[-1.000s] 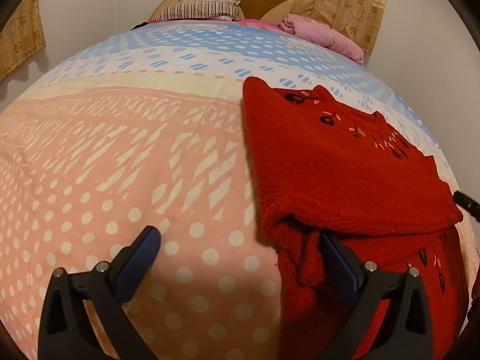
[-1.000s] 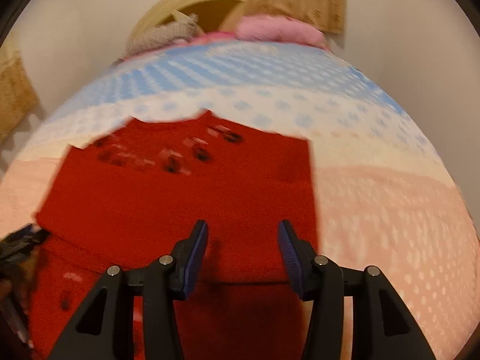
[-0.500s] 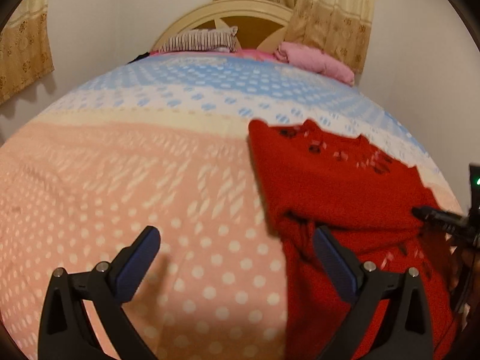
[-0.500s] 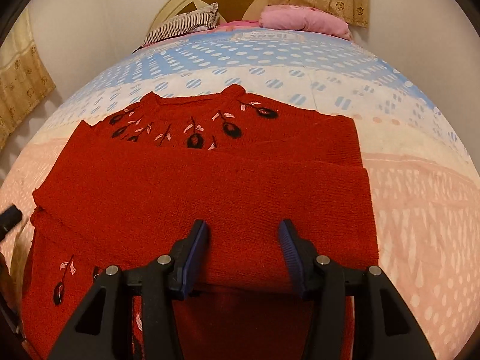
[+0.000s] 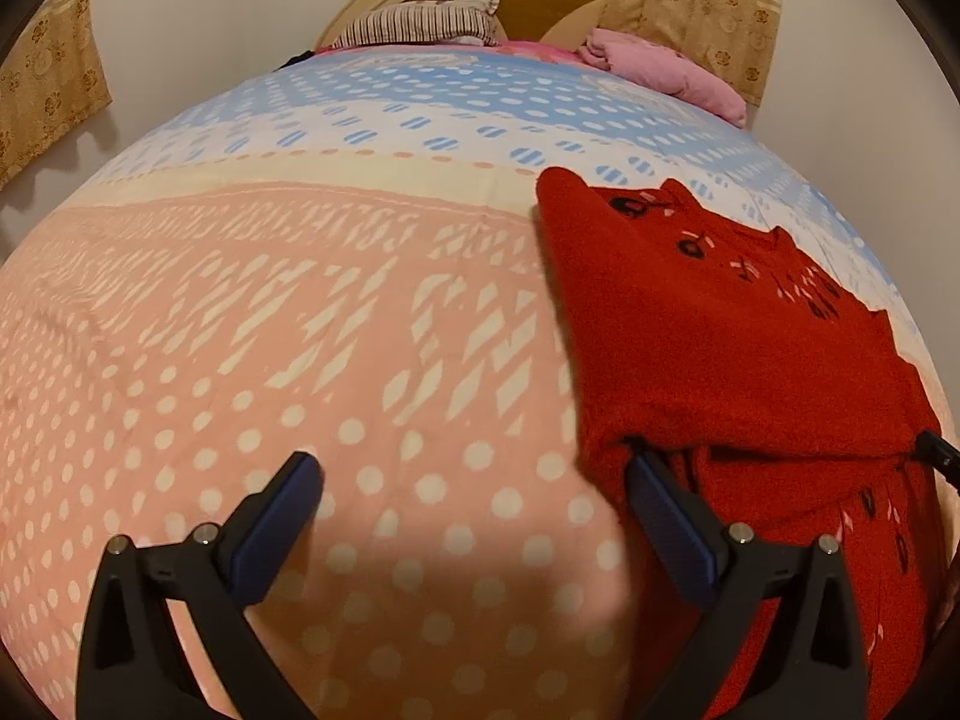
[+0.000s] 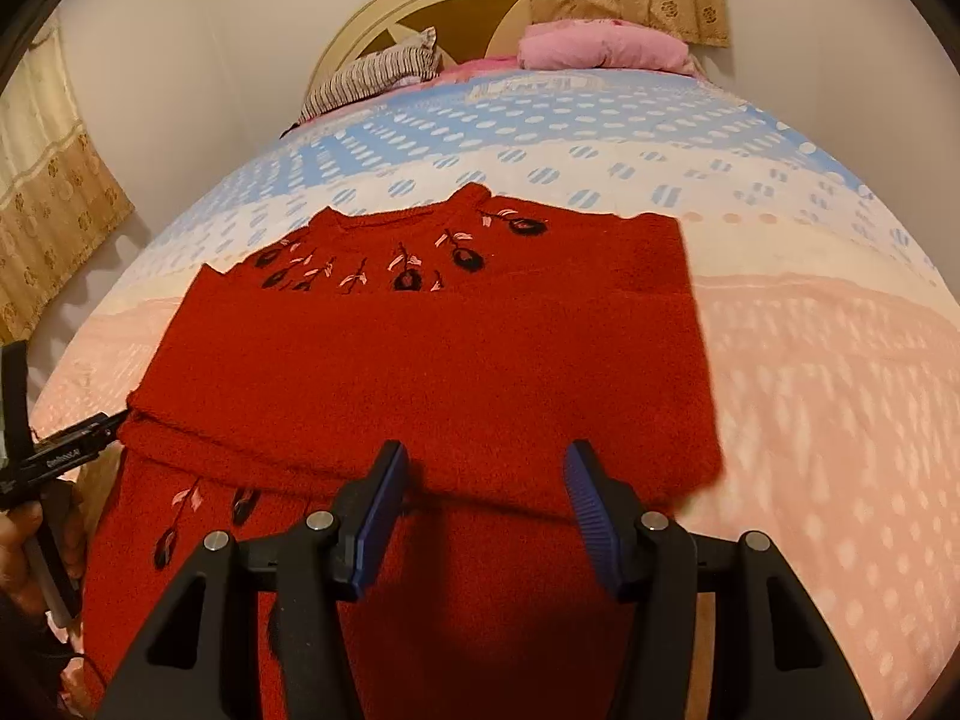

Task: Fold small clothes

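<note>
Both your left gripper (image 5: 474, 480) and right gripper (image 6: 486, 480) are spread wide, holding nothing. Grab only the top layer of the red sweater (image 6: 432, 372) and the fold could slide crooked

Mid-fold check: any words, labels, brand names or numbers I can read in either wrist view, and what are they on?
One printed white line on the black body of the left tool, at the left edge of the right wrist view: too small and blurred to read.
Red sweater: embroidered flowers only, no lettering.
Bedspread: dots and dashes only, no text.

Bed (image 6: 810, 360): red sweater (image 6: 432, 372), striped pillow (image 6: 372, 78), pink bundle (image 6: 600, 45) on it
</note>
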